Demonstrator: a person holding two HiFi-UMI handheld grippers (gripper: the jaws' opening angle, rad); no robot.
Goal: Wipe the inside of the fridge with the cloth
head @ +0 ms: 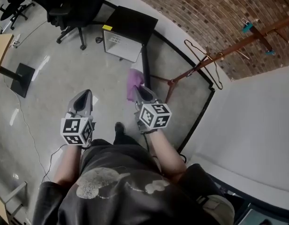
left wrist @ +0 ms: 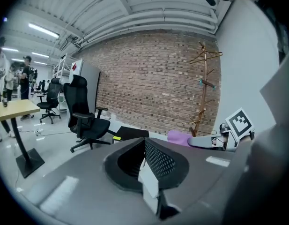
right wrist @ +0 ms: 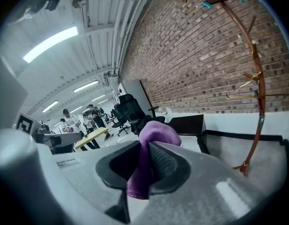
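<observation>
A purple cloth (head: 134,81) hangs from my right gripper (head: 142,93), which is shut on it; in the right gripper view the cloth (right wrist: 151,139) bulges up between the closed jaws of the right gripper (right wrist: 143,165). My left gripper (head: 82,100) is held level beside it, jaws together with nothing in them, as the left gripper view (left wrist: 146,161) also shows. The small fridge (head: 123,34), black on top with a white face, stands on the floor ahead of both grippers, well apart from them. Its inside is not in view.
A wooden coat rack (head: 214,60) stands right of the fridge by the brick wall (head: 214,18). A black office chair (head: 71,8) is to its left, a table base (head: 20,78) farther left. A white wall (head: 256,125) runs along my right. People stand far off (right wrist: 71,121).
</observation>
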